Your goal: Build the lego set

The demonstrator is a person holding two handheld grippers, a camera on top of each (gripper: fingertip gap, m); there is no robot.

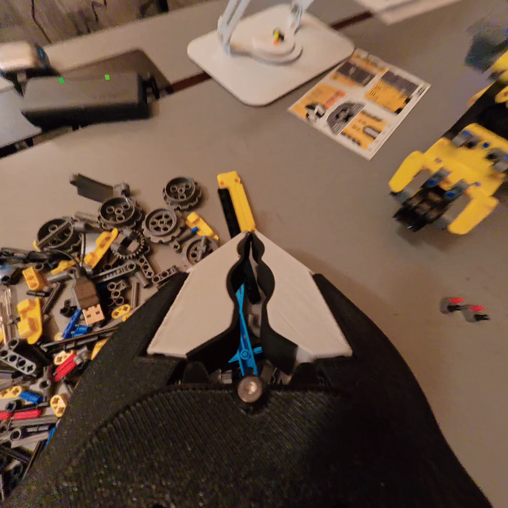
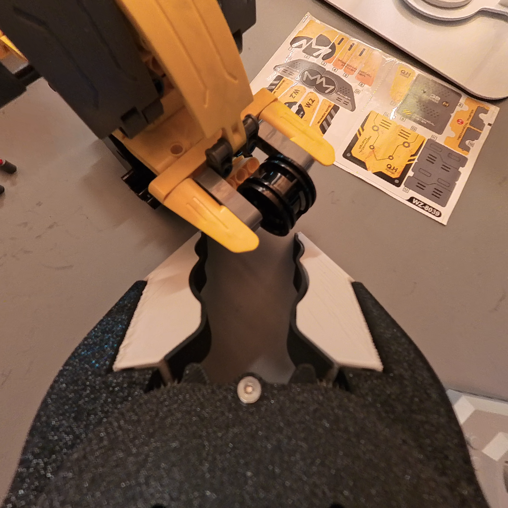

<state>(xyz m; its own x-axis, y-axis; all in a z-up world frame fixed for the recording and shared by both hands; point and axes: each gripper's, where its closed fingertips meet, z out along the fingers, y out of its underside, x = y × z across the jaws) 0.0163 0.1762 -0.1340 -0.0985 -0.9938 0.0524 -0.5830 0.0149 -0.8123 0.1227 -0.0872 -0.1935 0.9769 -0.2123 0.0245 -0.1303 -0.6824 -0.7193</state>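
My left gripper [image 1: 250,234] is shut, its fingertips meeting just above the grey table [image 1: 343,247]. A long yellow and black beam piece [image 1: 236,202] runs out from under the tips, and its black part shows again between the pads. I cannot tell whether it is pinched. A pile of loose building parts [image 1: 68,288] with grey wheels [image 1: 160,221] lies to the left. My right gripper [image 2: 250,237] is open. A yellow and black model [image 2: 176,90] stands just ahead of it. The model's yellow prong [image 2: 214,217] and black wheel hub [image 2: 277,192] reach the fingertips, with no pad pressing on them. The model also shows in the left wrist view [image 1: 445,181].
A sticker sheet [image 1: 360,104] lies at the back right, also in the right wrist view [image 2: 384,115]. A white stand base [image 1: 269,63] sits behind it. A black box with green lights [image 1: 82,93] is at the back left. A small red and grey part [image 1: 464,309] lies at the right. About 30 centimeters separates my left fingertips from my right.
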